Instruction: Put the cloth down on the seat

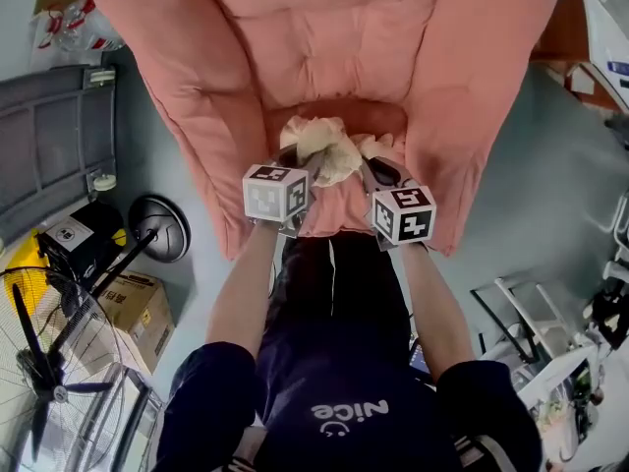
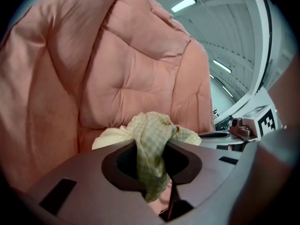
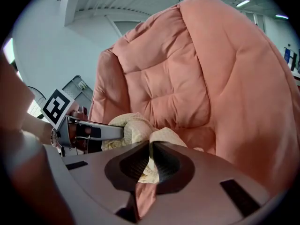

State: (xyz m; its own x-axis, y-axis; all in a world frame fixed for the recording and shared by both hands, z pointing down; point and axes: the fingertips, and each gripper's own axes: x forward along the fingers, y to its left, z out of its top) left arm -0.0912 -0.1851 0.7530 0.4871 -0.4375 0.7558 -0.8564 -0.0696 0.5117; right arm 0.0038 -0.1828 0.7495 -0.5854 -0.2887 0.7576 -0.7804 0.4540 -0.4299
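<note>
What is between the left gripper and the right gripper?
The bunched yellow checked cloth, gripped by the left gripper and the right gripper alike; the head view shows it.

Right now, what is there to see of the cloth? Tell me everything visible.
The cloth looks like thin, soft fabric, pale yellow with a fine check pattern. It is bunched and crumpled, not spread out. The left gripper and the right gripper are each shut on a fold of it, and a loose tail hangs below the left one. The bundle sits between them in front of the pink padded chair, low over its seat. Whether it touches the seat cannot be told.
</note>
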